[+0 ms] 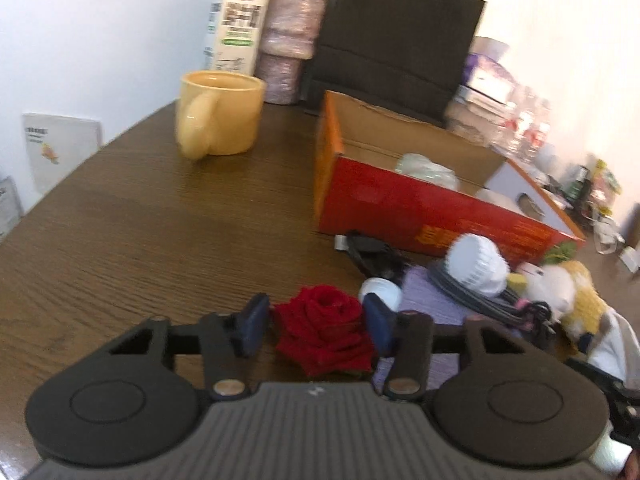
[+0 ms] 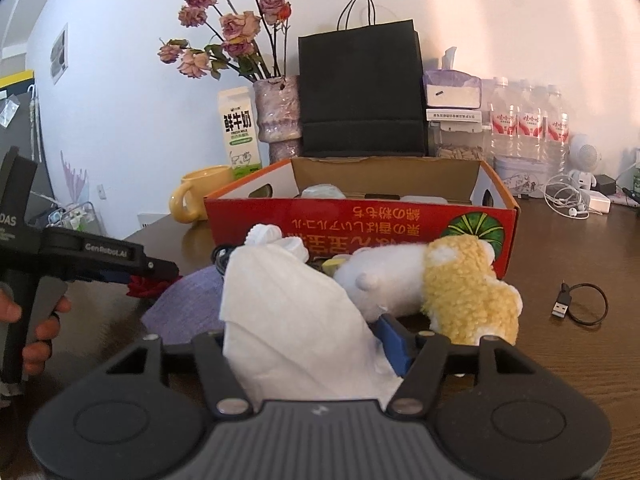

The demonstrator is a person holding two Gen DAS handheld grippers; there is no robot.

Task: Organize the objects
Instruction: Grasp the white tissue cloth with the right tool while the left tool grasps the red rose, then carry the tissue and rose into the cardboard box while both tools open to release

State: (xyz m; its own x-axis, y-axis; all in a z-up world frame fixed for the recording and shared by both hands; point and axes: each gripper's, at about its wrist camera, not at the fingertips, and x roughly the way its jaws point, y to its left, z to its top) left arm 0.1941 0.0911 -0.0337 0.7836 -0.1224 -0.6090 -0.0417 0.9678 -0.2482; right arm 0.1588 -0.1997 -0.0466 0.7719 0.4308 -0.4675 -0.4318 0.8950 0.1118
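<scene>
- Red fabric rose (image 1: pixel 326 330) lies on the wooden table (image 1: pixel 140 220) between the pads of the left tool (image 1: pixel 318 326); the pads (image 1: pixel 252 328) sit at its petals, but I cannot tell whether they press yet.
- White tissue (image 2: pixel 288 320) fills the right tool (image 2: pixel 308 344), which appears closed on it; only one blue pad (image 2: pixel 394 346) shows past the paper.
- The red cardboard box (image 2: pixel 360 220) stands open behind the pile and holds a few pale items, so some sorting looks done.
- Left outside, by my judgement: the rose, the tissue, the plush toy (image 2: pixel 440 284), the purple cloth (image 1: pixel 432 300), the white cap (image 1: pixel 476 264), dark cables (image 1: pixel 480 296) and a loose USB cable (image 2: pixel 580 304).
- The box's near wall is a rim to clear; things must go up and over it.
- Open table lies left of the rose toward the yellow mug (image 1: pixel 220 114); the right side is crowded, and the plush toy touches the box front.
</scene>
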